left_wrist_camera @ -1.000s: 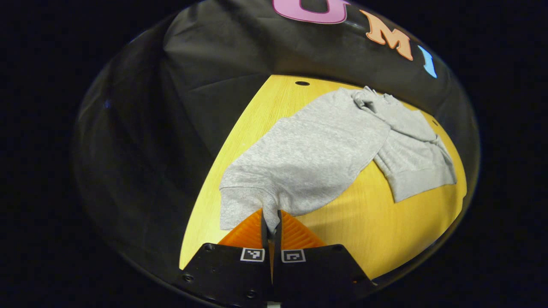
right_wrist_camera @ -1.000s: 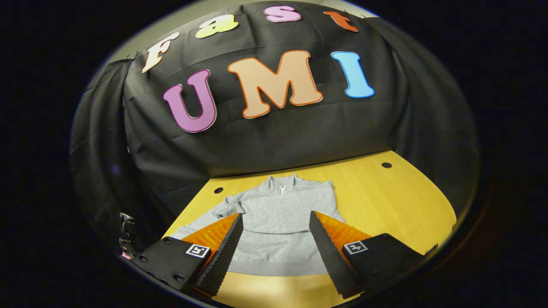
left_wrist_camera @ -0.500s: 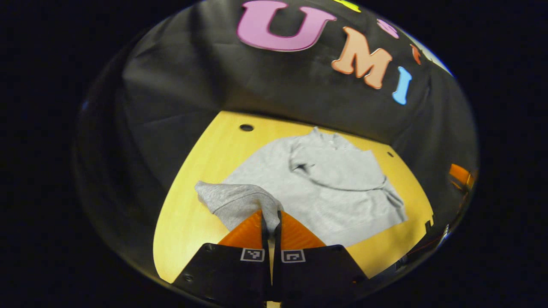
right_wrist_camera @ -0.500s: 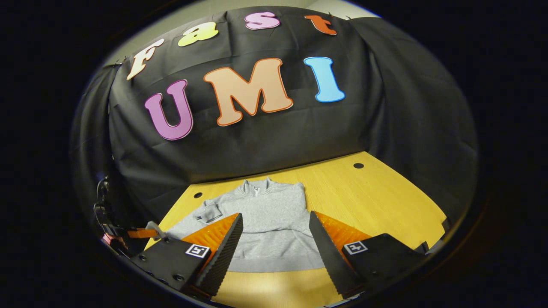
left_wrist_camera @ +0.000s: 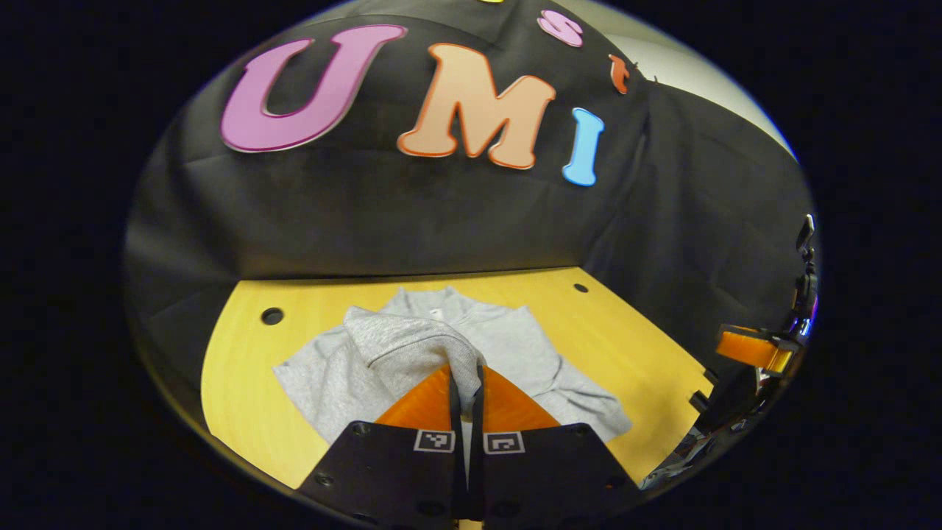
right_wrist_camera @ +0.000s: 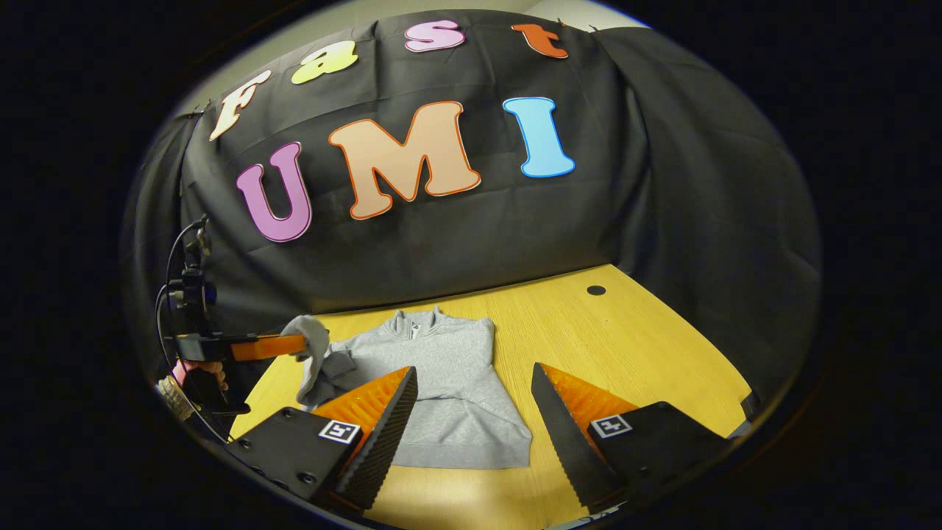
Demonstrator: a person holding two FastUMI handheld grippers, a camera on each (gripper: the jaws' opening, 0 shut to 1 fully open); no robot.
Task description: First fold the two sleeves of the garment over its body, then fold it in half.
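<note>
Right gripper view, lower left of the frame: the left gripper (right_wrist_camera: 298, 344), held in a hand (right_wrist_camera: 197, 372), is clamped on the cuff of the sleeve (right_wrist_camera: 315, 352), which hangs in a soft loop just above the left edge of the garment (right_wrist_camera: 441, 390). In the left gripper view, the same sleeve (left_wrist_camera: 412, 346) rises from the bottom centre, pinched between both closed fingers (left_wrist_camera: 423, 401), and arches over the garment body (left_wrist_camera: 515, 353). The garment, a grey knit sweatshirt with a short stand-up collar and ribbed hem, lies flat at the centre of the table (right_wrist_camera: 633, 346), a smooth yellow wood-grain top with round holes near its far edge. Bottom centre of the right gripper view: the right gripper (right_wrist_camera: 471, 419) hovers with its jaws wide apart, holding nothing, its ridged wedge-shaped fingers framing the hem. Its far side appears already narrowed, so the other sleeve is probably folded in, though this cannot be confirmed. Risks, as judged: the fleece is limp and may bunch or twist if released too high, leaving the sleeve crumpled rather than flat; pulling too far across could drag the whole body along the slick table and spoil the far side's alignment.
</note>
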